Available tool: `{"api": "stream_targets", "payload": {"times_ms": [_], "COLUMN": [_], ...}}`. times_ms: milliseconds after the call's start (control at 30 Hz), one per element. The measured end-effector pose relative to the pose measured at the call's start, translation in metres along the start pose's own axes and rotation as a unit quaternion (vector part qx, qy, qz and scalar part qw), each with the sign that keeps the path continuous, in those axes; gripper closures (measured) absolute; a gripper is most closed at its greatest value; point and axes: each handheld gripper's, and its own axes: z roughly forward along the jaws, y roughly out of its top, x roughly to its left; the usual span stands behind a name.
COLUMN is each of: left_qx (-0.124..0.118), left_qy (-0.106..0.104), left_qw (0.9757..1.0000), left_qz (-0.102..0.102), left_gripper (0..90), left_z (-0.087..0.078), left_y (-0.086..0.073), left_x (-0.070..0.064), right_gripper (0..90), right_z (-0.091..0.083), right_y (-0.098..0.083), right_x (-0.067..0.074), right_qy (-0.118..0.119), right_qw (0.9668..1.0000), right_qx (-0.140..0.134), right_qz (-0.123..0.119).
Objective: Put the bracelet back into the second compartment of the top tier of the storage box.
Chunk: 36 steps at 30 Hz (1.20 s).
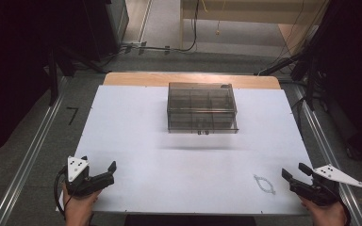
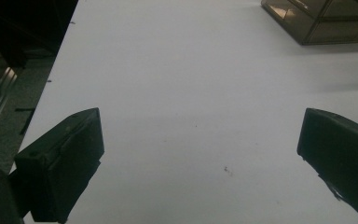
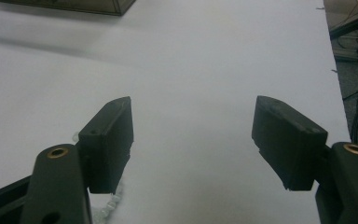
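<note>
From above, the left gripper [image 1: 97, 175] and right gripper [image 1: 296, 174] rest at the white table's [image 1: 136, 136] near corners, jaws spread, a beaded bracelet [image 1: 264, 184] just beside the right one, well apart from the compartment box [image 1: 201, 108]; the left gripper view shows wide jaws holding nothing; the right gripper view shows parted jaws, bracelet [image 3: 106, 205] under the left jaw

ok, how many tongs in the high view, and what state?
2. The left tongs sit at the table's near-left corner, jaws open and empty. The right tongs sit at the near-right corner, open, just right of a small beaded loop.
</note>
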Motion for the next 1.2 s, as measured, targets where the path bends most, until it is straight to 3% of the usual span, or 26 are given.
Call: {"api": "stream_targets", "payload": {"times_ms": [1200], "left_qx": [0.000], "left_qy": [0.001], "left_qw": [1.0000], "left_qz": [0.000], "left_gripper": [1.0], "left_z": [0.000], "left_y": [0.000], "left_x": [0.000], "right_gripper": [30.0], "right_z": [0.007], "right_y": [0.003], "right_x": [0.018], "right_qy": [0.028], "right_qw": [0.9990], "right_qx": [0.021], "right_qz": [-0.029]}}
